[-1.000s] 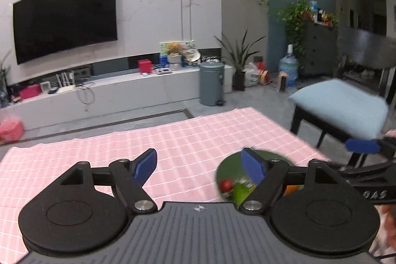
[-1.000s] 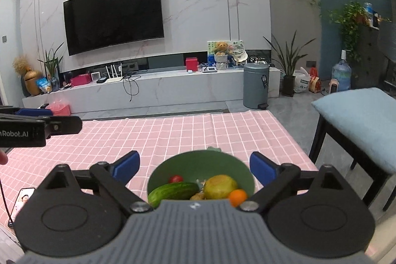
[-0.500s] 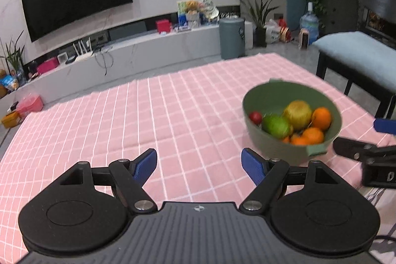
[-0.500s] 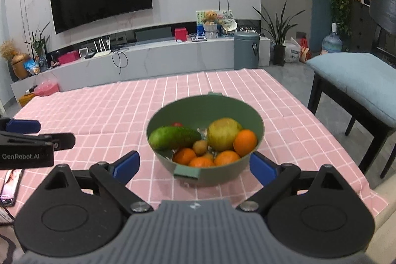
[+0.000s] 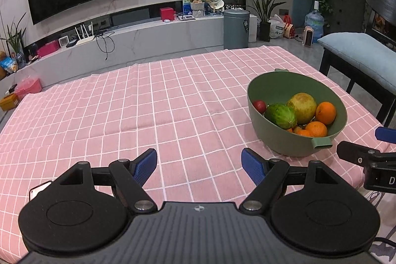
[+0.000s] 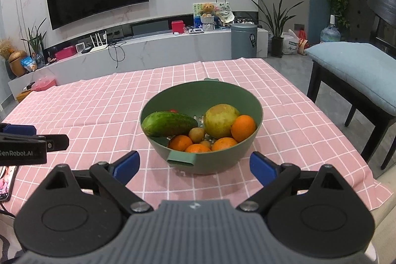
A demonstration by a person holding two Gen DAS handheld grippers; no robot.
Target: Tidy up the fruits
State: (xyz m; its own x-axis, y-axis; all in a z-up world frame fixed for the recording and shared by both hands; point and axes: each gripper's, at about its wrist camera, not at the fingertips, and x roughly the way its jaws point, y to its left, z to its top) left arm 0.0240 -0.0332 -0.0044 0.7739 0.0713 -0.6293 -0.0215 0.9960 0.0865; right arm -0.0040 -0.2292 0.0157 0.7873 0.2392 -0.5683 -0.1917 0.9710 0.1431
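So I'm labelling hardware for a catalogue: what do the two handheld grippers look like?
The left gripper and right gripper match: black linkage arms on round black discs, a ribbed grey body, and blue pads on the fingertips. White lettering "enRobot.AI" marks the left one's side. No sleeves show.

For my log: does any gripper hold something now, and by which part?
Nothing is held. The left gripper and the right gripper are both open and empty, short of the green bowl.

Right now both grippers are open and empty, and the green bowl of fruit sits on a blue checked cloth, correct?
Not quite: the cloth is pink checked, as the right wrist view shows. The left gripper and right gripper are open and empty, and the green bowl holds fruit.
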